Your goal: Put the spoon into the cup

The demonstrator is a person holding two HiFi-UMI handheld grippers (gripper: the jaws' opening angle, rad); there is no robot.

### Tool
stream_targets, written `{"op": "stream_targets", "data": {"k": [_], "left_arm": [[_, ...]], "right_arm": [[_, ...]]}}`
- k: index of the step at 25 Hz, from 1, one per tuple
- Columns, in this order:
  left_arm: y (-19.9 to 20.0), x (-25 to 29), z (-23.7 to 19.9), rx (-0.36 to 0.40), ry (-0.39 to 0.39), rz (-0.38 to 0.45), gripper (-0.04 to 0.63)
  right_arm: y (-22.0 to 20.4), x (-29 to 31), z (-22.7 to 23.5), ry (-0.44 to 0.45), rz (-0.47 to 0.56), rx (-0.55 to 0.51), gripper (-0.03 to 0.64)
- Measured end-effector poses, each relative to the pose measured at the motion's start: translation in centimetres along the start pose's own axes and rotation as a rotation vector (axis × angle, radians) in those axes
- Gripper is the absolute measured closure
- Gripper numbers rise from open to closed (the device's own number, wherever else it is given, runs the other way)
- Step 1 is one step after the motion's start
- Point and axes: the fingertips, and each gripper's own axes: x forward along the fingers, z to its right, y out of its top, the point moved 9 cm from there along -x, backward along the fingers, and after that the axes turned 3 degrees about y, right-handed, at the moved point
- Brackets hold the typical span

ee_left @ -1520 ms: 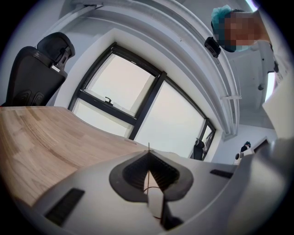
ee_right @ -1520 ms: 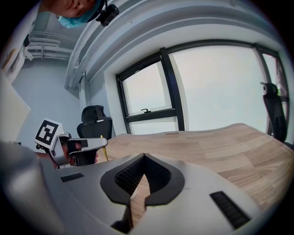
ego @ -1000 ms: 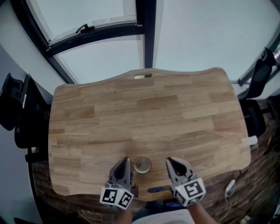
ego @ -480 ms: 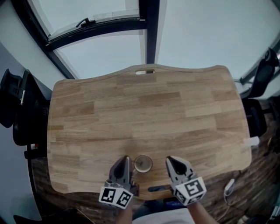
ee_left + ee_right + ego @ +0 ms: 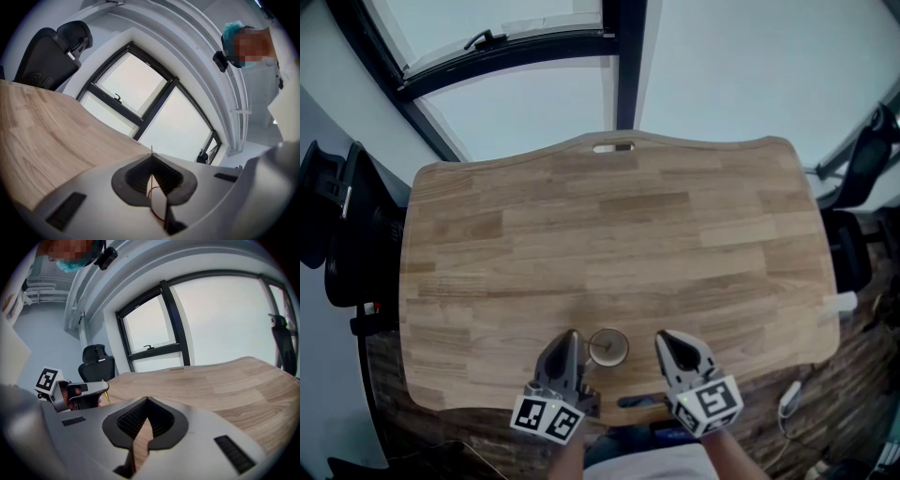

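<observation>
The left gripper (image 5: 570, 341) grips the thin spoon (image 5: 107, 396) beside the cup (image 5: 622, 351) – its end seemingly not inside yet – while the right gripper (image 5: 667, 343) is closed, empty.

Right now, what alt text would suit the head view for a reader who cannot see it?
Seen from above, a small cup stands near the front edge of a wooden table, between the left gripper and the right gripper. Beyond the table is a large window.
</observation>
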Motion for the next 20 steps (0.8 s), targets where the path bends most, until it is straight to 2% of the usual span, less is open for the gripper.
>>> {"op": "stream_targets", "data": {"k": [12, 20], "left_arm": [[-0.74, 0.24, -0.36, -0.018, 0.001, -0.007, 0.594], [-0.71, 0.88, 0.03, 0.093, 0.044, -0.042, 0.584]], "right_arm": [[0.14, 0.09, -0.07, 0.008, 0.009, -0.003, 0.620], [0.16, 0.02, 0.35, 0.000, 0.012, 0.006, 0.620]]}}
